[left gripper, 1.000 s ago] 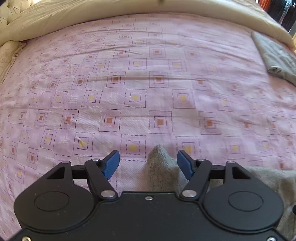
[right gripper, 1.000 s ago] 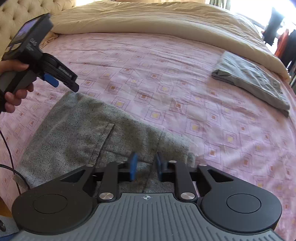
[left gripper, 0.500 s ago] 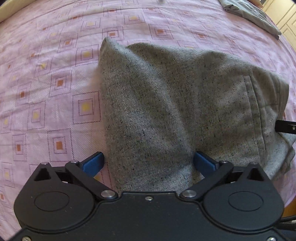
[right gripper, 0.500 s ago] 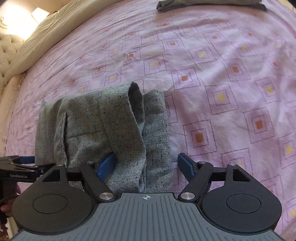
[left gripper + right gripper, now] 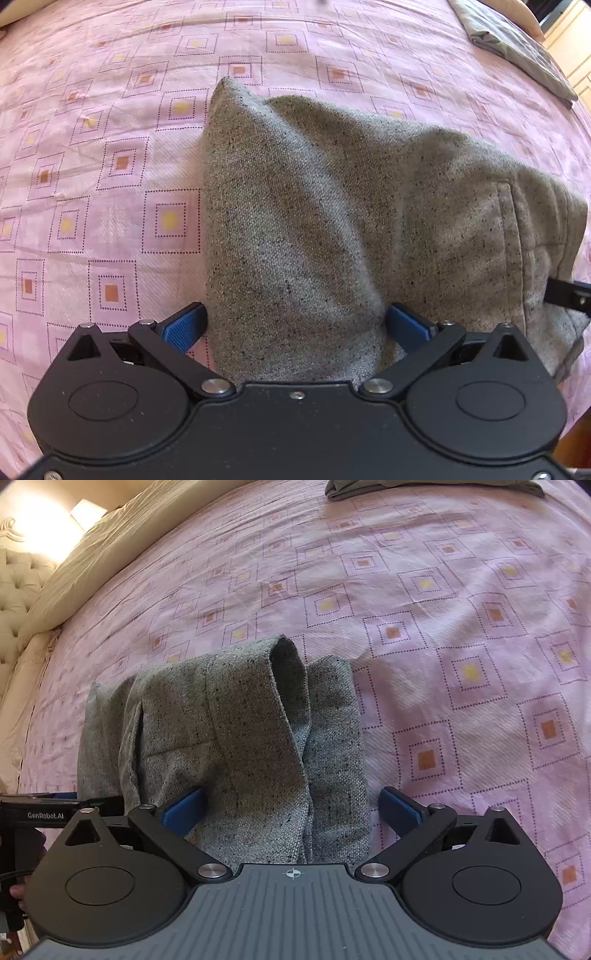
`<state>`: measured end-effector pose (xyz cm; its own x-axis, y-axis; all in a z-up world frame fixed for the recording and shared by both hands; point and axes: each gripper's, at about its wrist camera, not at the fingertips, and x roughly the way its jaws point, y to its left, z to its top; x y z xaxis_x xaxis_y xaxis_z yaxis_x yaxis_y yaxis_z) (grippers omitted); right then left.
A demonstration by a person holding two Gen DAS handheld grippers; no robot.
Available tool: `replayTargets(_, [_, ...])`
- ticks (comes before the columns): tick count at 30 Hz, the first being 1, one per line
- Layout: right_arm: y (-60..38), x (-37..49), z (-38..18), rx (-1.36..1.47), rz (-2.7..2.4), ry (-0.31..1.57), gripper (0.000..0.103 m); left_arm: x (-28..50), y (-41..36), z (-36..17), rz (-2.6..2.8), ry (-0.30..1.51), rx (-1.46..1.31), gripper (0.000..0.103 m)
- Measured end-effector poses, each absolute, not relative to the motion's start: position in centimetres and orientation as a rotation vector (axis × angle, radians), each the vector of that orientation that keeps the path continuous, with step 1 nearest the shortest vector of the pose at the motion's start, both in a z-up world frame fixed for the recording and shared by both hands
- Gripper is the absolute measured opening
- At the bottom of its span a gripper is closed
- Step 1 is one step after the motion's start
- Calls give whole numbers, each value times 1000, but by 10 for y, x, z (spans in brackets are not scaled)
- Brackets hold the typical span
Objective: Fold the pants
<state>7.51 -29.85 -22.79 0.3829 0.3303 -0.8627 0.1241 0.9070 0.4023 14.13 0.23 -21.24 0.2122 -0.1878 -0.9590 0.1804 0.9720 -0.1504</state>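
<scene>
Now the grey pants are seen lying folded on the pink bed, spread between the wide-open jaws of the left tool and the right tool, gripped by neither, both just opened.

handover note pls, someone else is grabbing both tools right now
Left tool: open, jaws just opened, astride the pants' near edge, pads not pressing.
Right tool: open, jaws just opened, pants between the jaws, not gripped.
Pants: folded into a compact bundle on the pink bedspread; a second folded garment lies further off.
Done: the fold is laid down.
Left: probably draw both tools away and tidy the open cuff.
</scene>
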Motion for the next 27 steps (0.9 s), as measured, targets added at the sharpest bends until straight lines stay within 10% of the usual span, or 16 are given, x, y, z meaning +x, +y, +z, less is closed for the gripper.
replayTargets(1, [-298, 74, -224, 428, 182, 1168, 45, 139, 1, -209, -257, 1307, -14, 85])
replayTargets(6, [-284, 71, -199, 362, 246, 1128, 27, 122, -17, -179, -185, 1205, 42, 30])
replayTargets(27, [-89, 143, -88, 249, 448, 925, 23, 152, 197, -75, -62, 995, 45, 27])
